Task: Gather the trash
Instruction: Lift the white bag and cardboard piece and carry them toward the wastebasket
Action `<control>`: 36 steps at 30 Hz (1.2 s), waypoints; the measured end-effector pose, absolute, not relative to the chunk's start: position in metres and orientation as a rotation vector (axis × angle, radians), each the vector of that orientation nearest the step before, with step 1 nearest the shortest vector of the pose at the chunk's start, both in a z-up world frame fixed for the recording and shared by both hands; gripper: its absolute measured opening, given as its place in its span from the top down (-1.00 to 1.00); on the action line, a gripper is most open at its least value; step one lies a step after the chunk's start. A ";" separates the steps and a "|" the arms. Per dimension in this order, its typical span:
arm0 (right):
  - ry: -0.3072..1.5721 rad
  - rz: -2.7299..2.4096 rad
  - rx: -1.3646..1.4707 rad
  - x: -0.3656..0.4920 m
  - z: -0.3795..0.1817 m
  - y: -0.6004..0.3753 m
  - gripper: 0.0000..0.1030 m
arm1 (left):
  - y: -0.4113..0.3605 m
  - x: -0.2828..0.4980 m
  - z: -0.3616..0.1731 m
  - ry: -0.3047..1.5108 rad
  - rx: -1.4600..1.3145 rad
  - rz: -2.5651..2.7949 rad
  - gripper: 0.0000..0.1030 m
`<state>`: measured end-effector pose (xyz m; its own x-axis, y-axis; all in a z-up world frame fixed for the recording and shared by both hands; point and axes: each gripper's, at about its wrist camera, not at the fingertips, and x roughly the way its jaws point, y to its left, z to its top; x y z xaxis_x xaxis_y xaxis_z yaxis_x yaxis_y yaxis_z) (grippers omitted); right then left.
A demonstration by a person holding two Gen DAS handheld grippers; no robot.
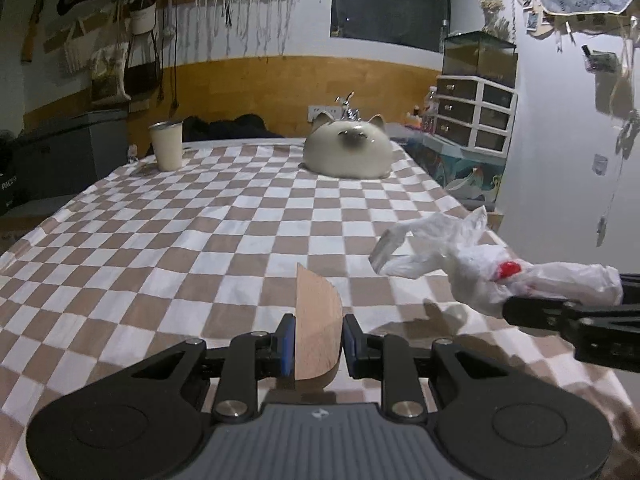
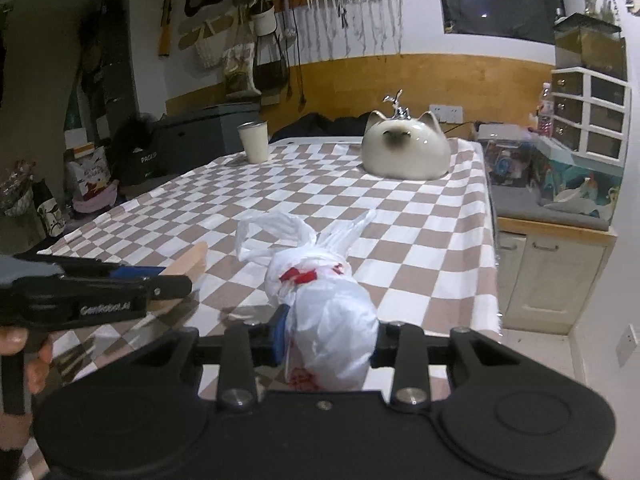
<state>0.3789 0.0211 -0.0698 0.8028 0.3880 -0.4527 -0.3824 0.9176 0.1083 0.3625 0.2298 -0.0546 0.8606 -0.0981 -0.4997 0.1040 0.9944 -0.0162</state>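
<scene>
My left gripper (image 1: 319,342) is shut on a curved piece of brown cardboard (image 1: 317,320), held upright above the checkered tablecloth (image 1: 200,240). My right gripper (image 2: 328,338) is shut on a crumpled white plastic bag with red print (image 2: 328,300), held above the table's near right part. The bag (image 1: 480,264) shows at the right of the left wrist view, in the right gripper's fingers (image 1: 532,308). The left gripper (image 2: 168,286) and the cardboard (image 2: 190,262) show at the left of the right wrist view.
A cat-shaped ceramic piece (image 1: 347,152) and a white cup (image 1: 167,145) stand at the table's far end. A drawer unit (image 1: 474,114) and cluttered shelf lie to the right, a cabinet (image 2: 552,276) beside the table edge, and bins and bags (image 2: 92,184) on the left.
</scene>
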 end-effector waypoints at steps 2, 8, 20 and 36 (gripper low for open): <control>0.480 0.405 0.017 0.371 -0.068 0.018 0.29 | 0.225 0.352 -0.054 0.518 -0.001 -0.102 0.49; 0.453 0.389 0.021 0.349 -0.061 0.006 0.29 | 0.216 0.326 -0.049 0.504 -0.012 -0.081 0.49; 0.403 0.325 0.032 0.299 -0.045 -0.028 0.29 | 0.182 0.270 -0.018 0.439 0.015 -0.097 0.49; 0.345 0.254 0.073 0.234 -0.032 -0.095 0.29 | 0.122 0.213 -0.004 0.392 0.033 -0.132 0.49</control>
